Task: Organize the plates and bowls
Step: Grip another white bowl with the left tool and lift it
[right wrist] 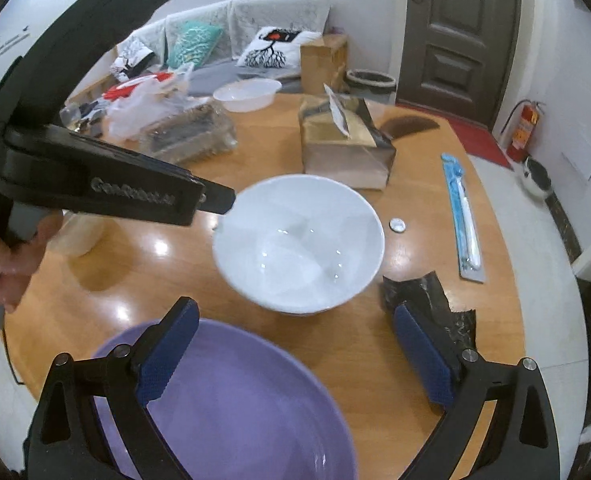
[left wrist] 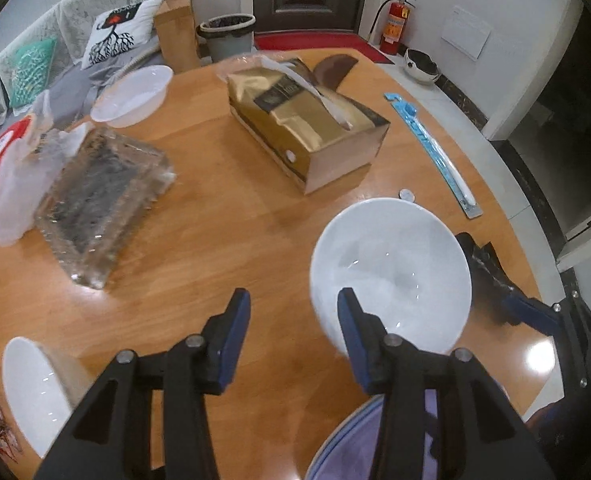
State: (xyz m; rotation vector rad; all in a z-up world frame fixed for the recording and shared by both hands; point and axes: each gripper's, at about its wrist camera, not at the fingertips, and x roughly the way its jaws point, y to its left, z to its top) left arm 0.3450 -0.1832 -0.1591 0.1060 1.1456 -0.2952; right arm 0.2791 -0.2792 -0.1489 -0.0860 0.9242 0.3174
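A white bowl (left wrist: pixel 391 272) (right wrist: pixel 299 240) stands upright on the round wooden table (left wrist: pixel 223 216). My left gripper (left wrist: pixel 293 320) is open; its right finger sits over the bowl's near-left rim. In the right wrist view the left gripper (right wrist: pixel 215 200) reaches in from the left to the bowl's rim. A purple plate (right wrist: pixel 231 404) (left wrist: pixel 359 440) lies at the table's near edge. My right gripper (right wrist: pixel 295 344) is open and empty, above the plate's far edge, just short of the bowl. A second white bowl (left wrist: pixel 35 392) sits at the near left.
A gold tissue box (left wrist: pixel 307 128) (right wrist: pixel 343 144) stands mid-table. A clear plastic-wrapped pack (left wrist: pixel 99 200), a translucent basin (left wrist: pixel 133 96), a packaged toothbrush (left wrist: pixel 435 148) (right wrist: pixel 463 216), a small coin (right wrist: pixel 397 225) and a black wrapper (right wrist: pixel 427 292) also lie on the table.
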